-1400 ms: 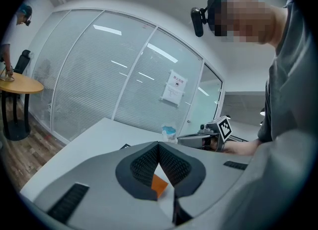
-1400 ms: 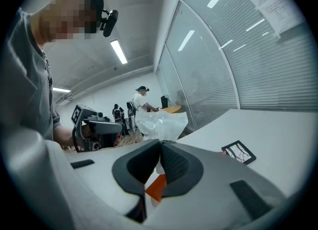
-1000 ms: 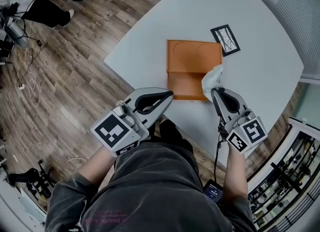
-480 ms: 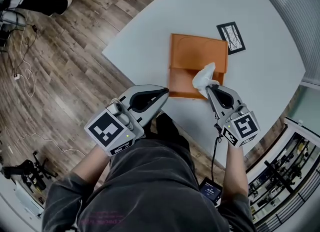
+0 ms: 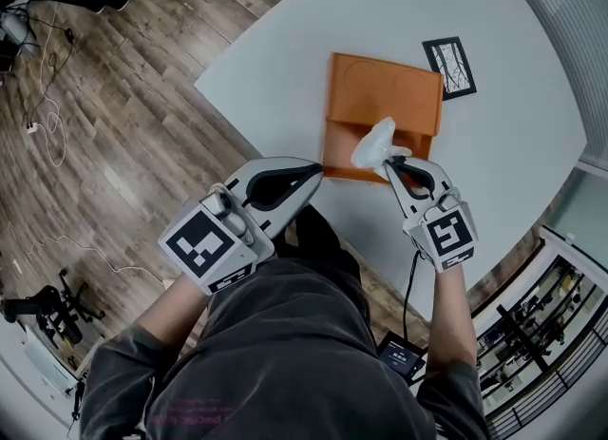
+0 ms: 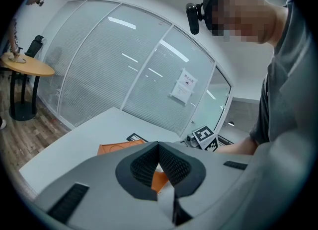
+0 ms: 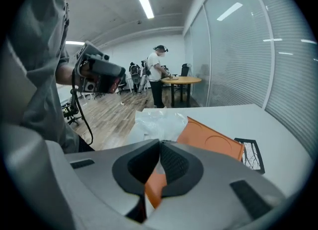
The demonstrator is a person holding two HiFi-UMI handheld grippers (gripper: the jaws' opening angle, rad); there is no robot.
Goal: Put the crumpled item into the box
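Note:
An open orange box (image 5: 385,96) lies on the white table (image 5: 285,58), its lid folded back toward the far side. A crumpled white plastic item (image 5: 373,143) hangs over the box's near part, with my right gripper (image 5: 391,164) shut on its lower end. In the right gripper view the crumpled item (image 7: 158,123) bulges just past the closed jaws, with the orange box (image 7: 211,142) beyond. My left gripper (image 5: 318,172) is shut and empty at the table's near edge, left of the box (image 6: 115,148).
A black-and-white marker card (image 5: 449,66) lies on the table beyond the box's right corner. Wooden floor (image 5: 104,96) spreads to the left, with cables. A glass partition (image 6: 124,75) stands behind the table. A person (image 7: 156,75) stands by a round table far off.
My right gripper has carried the crumpled item leftward from the box's right edge to over its near middle. The left gripper has barely moved.

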